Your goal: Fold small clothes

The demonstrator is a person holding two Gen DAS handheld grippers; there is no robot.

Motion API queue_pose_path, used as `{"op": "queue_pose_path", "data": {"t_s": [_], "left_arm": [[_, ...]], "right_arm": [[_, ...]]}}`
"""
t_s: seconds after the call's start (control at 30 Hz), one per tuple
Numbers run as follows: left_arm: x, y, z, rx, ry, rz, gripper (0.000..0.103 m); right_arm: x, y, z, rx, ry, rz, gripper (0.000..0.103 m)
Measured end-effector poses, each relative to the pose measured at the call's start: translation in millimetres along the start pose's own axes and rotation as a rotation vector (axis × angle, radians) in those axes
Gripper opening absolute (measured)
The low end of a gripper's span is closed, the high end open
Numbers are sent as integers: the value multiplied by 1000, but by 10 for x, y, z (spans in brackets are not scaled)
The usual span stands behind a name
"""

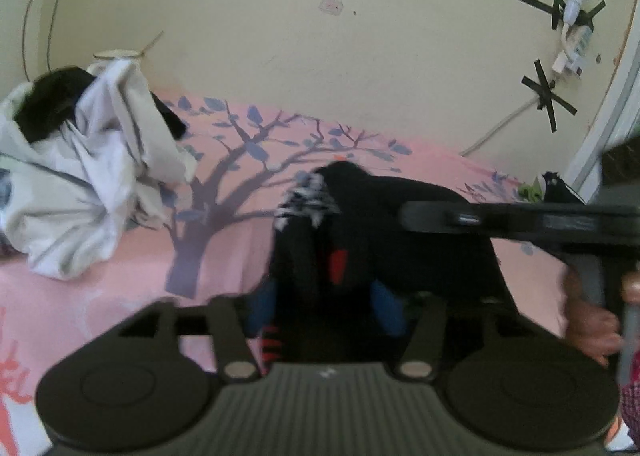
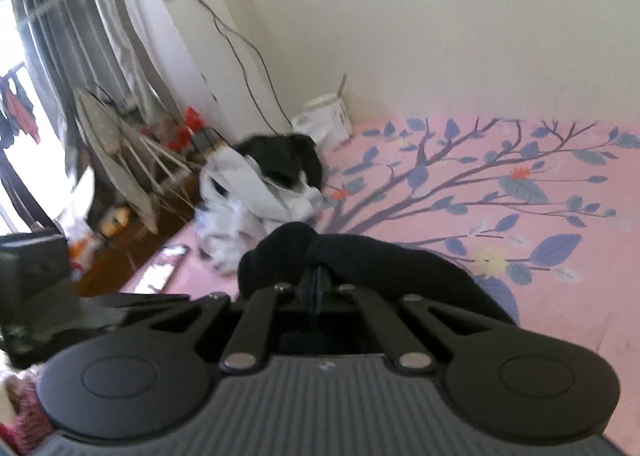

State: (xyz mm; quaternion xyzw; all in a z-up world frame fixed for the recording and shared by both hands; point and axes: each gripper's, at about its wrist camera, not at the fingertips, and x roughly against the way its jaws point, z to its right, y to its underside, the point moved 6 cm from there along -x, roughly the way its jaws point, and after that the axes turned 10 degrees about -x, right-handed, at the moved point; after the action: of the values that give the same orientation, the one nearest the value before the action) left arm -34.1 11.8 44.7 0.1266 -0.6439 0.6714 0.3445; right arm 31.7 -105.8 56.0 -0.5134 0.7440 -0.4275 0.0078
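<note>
Right tool angled down, clamped on black garment; left tool spread around it.

The sock lies on the bed right before my fingers. The clothes pile sits far left, by the wall.

Both wrist cameras look forward and slightly downward, close over the pink tree-printed bedsheet; both views share the crumpled white clothes pile and cream wall.
</note>
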Motion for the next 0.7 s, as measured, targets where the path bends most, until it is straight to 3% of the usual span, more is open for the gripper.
{"op": "queue_pose_path", "data": {"t_s": [0.03, 0.07, 0.1, 0.13, 0.2, 0.3, 0.47, 0.7], "left_arm": [[20, -18, -10, -5, -27, 11, 88], [50, -26, -23, -16, -47, 23, 96], [88, -25, -25, -26, -48, 30, 97], [113, -23, -24, -30, -39, 28, 98], [129, -12, -3, -35, -12, 23, 103], [54, 13, 55, -38, 28, 1, 103], [-246, 92, 83, -14, 9, -58, 103], [-275, 201, 77, -17, -59, -39, 103]], "right_arm": [[151, 4, 4, -16, -31, 26, 14], [332, 17, 6, -23, -57, 65, 38], [497, 34, 19, -22, -54, 109, 51], [692, 70, 54, -11, -22, 170, 71], [937, 164, 150, 7, 26, 221, 74], [1096, 361, 452, -68, 86, 209, 74], [1028, 609, 779, -245, 61, 149, 75], [688, 793, 615, -170, 47, 64, 77]]}}
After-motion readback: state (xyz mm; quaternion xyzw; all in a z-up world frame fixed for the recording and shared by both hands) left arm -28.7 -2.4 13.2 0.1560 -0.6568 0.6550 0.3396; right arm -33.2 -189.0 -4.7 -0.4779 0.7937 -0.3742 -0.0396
